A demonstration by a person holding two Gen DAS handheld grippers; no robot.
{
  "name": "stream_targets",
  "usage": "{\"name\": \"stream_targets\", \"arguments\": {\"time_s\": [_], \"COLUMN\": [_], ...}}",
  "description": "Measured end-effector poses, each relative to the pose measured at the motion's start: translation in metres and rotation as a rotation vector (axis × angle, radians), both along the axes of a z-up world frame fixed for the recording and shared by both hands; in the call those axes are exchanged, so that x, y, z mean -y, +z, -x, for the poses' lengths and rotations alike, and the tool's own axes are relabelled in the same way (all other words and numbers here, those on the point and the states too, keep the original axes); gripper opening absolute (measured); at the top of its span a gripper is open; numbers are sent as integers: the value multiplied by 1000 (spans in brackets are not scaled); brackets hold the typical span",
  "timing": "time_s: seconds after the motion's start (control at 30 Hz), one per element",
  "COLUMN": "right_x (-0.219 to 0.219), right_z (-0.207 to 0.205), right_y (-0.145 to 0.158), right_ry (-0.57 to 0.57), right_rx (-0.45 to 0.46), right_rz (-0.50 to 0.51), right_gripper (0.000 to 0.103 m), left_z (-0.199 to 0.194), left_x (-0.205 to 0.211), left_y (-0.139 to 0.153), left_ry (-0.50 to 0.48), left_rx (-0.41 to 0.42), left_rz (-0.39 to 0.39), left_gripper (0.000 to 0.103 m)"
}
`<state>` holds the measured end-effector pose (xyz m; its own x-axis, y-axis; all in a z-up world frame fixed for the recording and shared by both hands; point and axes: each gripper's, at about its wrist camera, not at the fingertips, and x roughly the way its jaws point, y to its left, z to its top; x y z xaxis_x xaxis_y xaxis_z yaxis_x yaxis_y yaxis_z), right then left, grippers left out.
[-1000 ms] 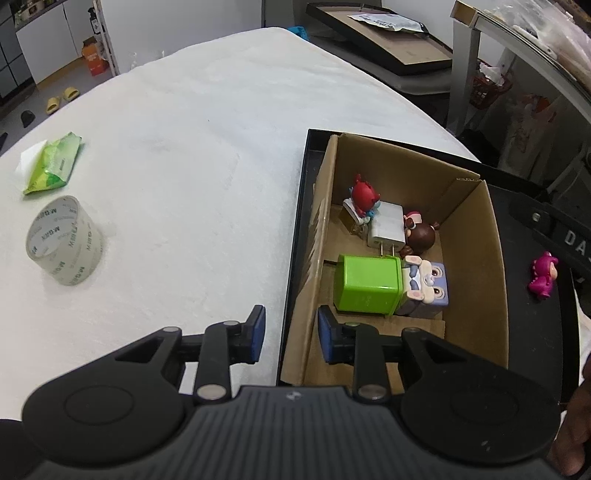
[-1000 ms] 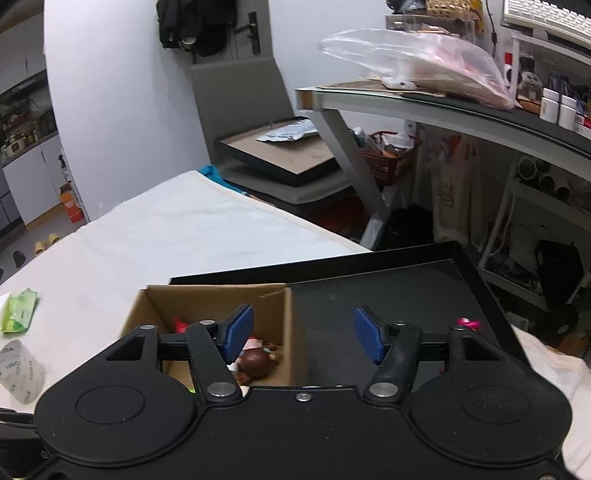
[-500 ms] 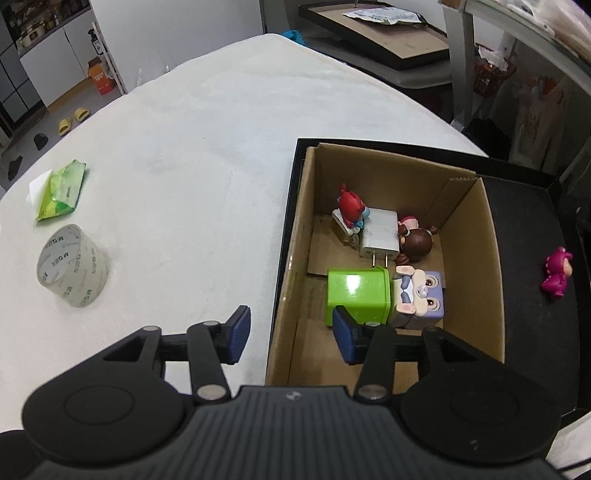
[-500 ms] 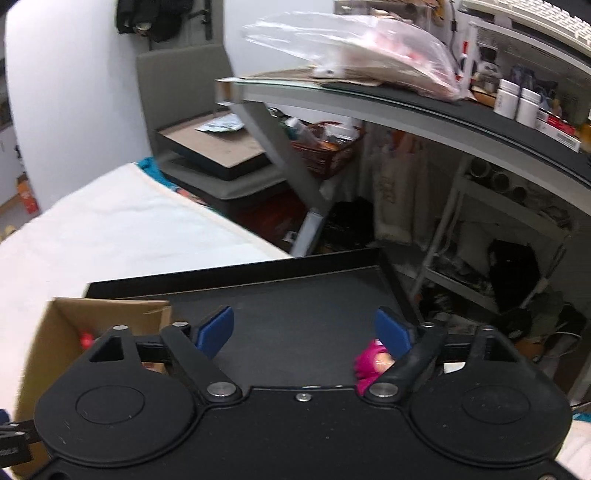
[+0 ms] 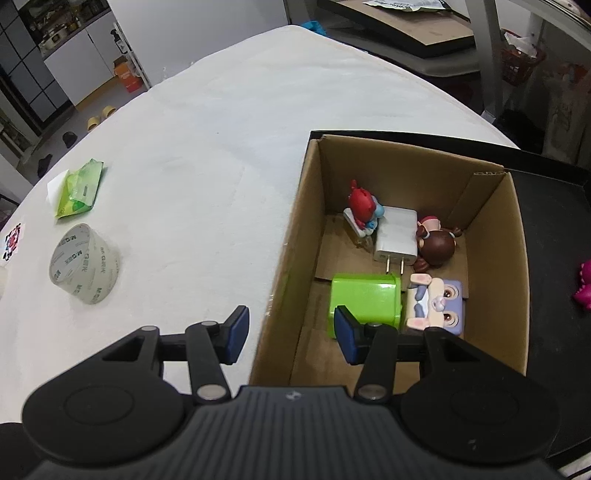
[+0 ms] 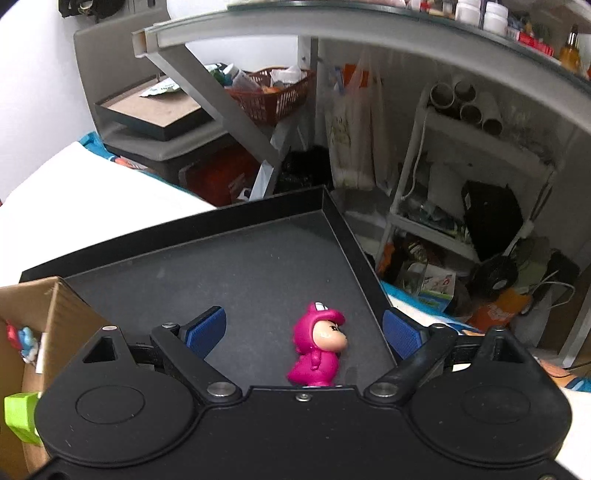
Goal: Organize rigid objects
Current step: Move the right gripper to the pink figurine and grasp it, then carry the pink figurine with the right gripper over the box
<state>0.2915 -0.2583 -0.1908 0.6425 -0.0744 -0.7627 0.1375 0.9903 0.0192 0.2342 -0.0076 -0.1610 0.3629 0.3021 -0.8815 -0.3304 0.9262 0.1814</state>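
A lived-in home, used partly as a storeroom: slippers (image 5: 99, 117) lie on the floor by white cabinets (image 5: 92, 55), and beside the cloth-covered table (image 5: 207, 147) stand a laden glass shelf (image 6: 369, 26), a red basket (image 6: 273, 92) and cluttered racks (image 6: 443, 206).

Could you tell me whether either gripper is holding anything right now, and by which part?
Nothing is held. The right gripper is open around the pink figurine without touching it; the left gripper is open, empty.
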Motion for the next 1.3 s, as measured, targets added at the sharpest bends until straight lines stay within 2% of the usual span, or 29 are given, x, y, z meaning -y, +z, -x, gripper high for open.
{"name": "stream_targets", "arguments": {"time_s": [0.17, 0.2, 0.27, 0.37, 0.4, 0.43, 0.57, 1.13, 1.3], "right_x": [4, 6, 10, 15, 16, 17, 15, -6, -11], "right_z": [-6, -7, -8, -10, -10, -10, -5, 14, 22], "right_y": [-16, -19, -23, -27, -29, -30, -24, 23, 35], "right_ry": [-1, -4, -12, -21, -18, -14, 12, 41, 21], "right_rx": [-32, -39, -50, -67, -78, -90, -70, 75, 105], "right_rz": [6, -1, -17, -48, -57, -67, -109, -60, -81], "right_gripper": [91, 88, 78, 55, 41, 37, 36, 36, 36], "left_z": [-5, -6, -6, -6, -6, -5, -3, 19, 27], "left_x": [13, 14, 15, 16, 17, 18, 18, 0, -9], "left_y": [-2, -2, -2, -2, -2, -1, 1, 7, 9], "left_ry": [8, 10, 14, 13, 12, 11, 3, -13, -17], "left_rx": [-14, -16, -18, -19, -18, -17, -8, 16, 25], "left_rz": [-38, -45, -53, -64, -66, -68, -66, -15, 2], "left_gripper": [52, 53, 53, 53, 53, 53, 53, 53, 53]}}
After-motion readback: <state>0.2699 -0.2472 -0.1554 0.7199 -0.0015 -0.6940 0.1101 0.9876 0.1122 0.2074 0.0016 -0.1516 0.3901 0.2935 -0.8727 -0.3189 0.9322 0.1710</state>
